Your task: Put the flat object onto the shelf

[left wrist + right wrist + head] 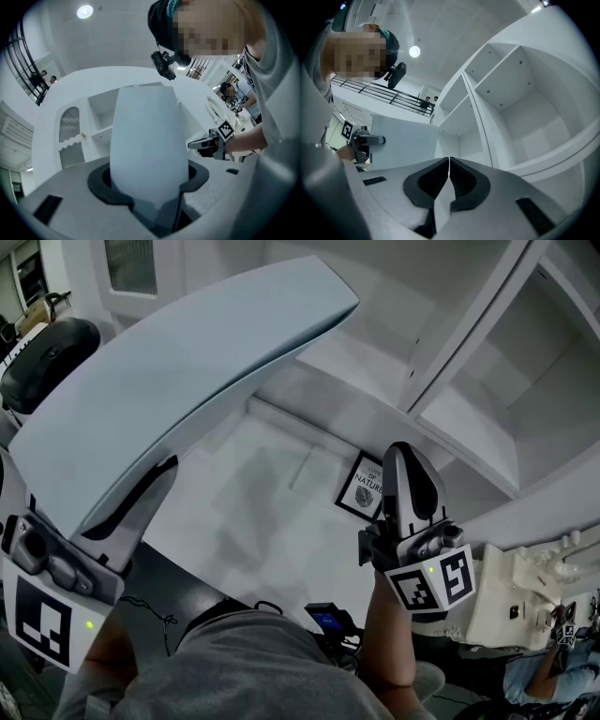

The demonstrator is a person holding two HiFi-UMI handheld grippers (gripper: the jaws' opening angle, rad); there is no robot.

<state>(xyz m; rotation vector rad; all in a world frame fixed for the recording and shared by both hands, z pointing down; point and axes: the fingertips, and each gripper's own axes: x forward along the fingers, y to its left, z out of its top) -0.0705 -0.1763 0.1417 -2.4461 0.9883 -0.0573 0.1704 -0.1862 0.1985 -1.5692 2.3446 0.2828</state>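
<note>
Panel [187,381], flat, pale blue-white, rounded at the ends, up in the air and not on the shelf [469,381]; tilted, near end low at lower left, far end high and pointing toward the shelf. Pinched at the near end by the left gripper [131,502], dark jaws spread wide around it and pressing both faces. In the left gripper view, panel [145,140] rising straight out of the left gripper [147,190] and covering the middle of the picture, white shelf [101,126] compartments behind on the left. Right gripper [410,460] empty, jaws pressed together, pointing up toward the shelf, well apart from the panel. In its own view, right gripper [449,161] jaws meeting in a thin line with nothing between, large open compartments of the shelf [511,117] ahead and to the right, panel [403,140] broadside at left with the left gripper [377,139] at its left edge. Under the panel in the head view, white surface [253,484]; framed print [364,488] lying flat on it toward its right edge, just beside the right gripper.
</note>
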